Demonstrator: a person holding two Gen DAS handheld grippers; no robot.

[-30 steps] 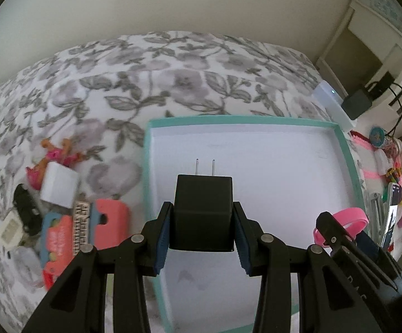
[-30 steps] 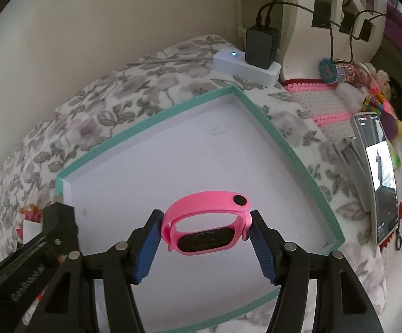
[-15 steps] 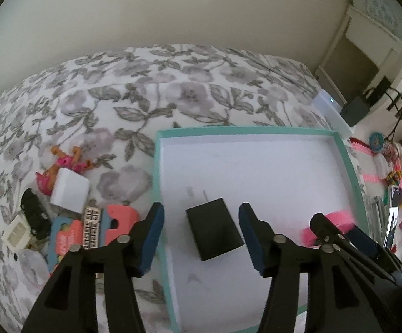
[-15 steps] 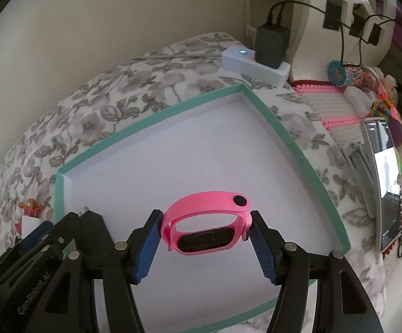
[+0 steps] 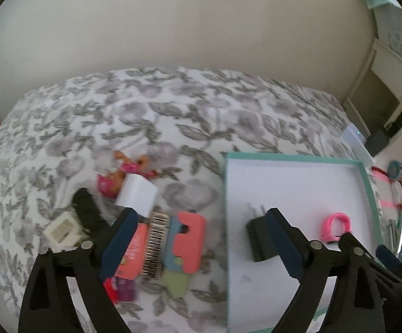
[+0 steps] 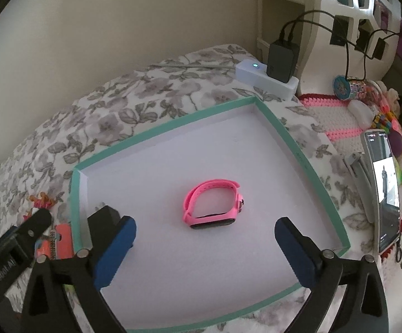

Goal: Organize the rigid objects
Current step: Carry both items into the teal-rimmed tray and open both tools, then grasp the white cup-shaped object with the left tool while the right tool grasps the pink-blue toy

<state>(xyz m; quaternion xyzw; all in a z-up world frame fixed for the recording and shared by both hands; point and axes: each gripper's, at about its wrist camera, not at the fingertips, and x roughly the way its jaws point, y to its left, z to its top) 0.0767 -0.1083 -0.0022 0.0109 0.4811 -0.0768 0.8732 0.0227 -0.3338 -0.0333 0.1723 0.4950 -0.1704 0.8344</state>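
Fingers of both grippers, just spread, stand apart, empty; no lettering reads clearly.

Teal-rimmed trays: one (image 6: 301, 155).
Pink wristbands in the tray: one (image 6: 212, 208).
Black plug adapters in the tray: one (image 5: 257, 240).
White plug cubes on the bedspread: one (image 5: 137, 195).
Coral foam pieces with notches: one (image 5: 188, 242).
Orange-and-pink toy figures: one (image 5: 130, 168).
Small cream square cases: one (image 5: 63, 231).
Black oblong items beside the cream case: one (image 5: 87, 211).
White power strips with a lit dot: one (image 6: 264, 79).
Black chargers plugged into the strip: one (image 6: 281, 61).
Phones standing at the right: one (image 6: 385, 194).
Grippers: two, left (image 5: 201, 242) and right (image 6: 205, 245).
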